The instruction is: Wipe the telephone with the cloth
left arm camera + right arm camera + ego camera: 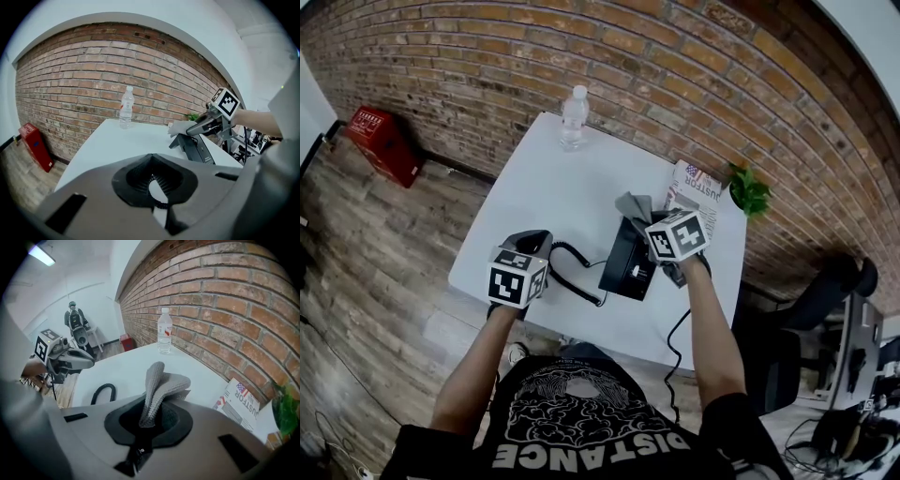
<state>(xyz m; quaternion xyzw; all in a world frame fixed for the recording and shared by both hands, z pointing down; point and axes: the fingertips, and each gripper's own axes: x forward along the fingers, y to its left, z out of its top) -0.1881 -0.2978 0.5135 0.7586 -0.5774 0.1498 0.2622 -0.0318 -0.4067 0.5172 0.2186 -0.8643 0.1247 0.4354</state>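
The black telephone base (626,267) (199,147) stands on the white table (572,187), near its front right. My right gripper (649,217) (206,124) (147,420) is shut on a folded grey cloth (633,206) (161,385) (180,127), which lies against the base's top edge. At the table's front left, my left gripper (528,255) (152,187) (70,357) is shut on the black handset (530,244), held away from the base. The coiled cord (572,277) (103,392) runs between handset and base.
A water bottle (573,117) (125,108) (164,331) stands at the table's far edge by the brick wall. A printed booklet (694,187) (243,404) and a green plant (748,190) sit at the right. A red box (384,142) lies on the floor, left.
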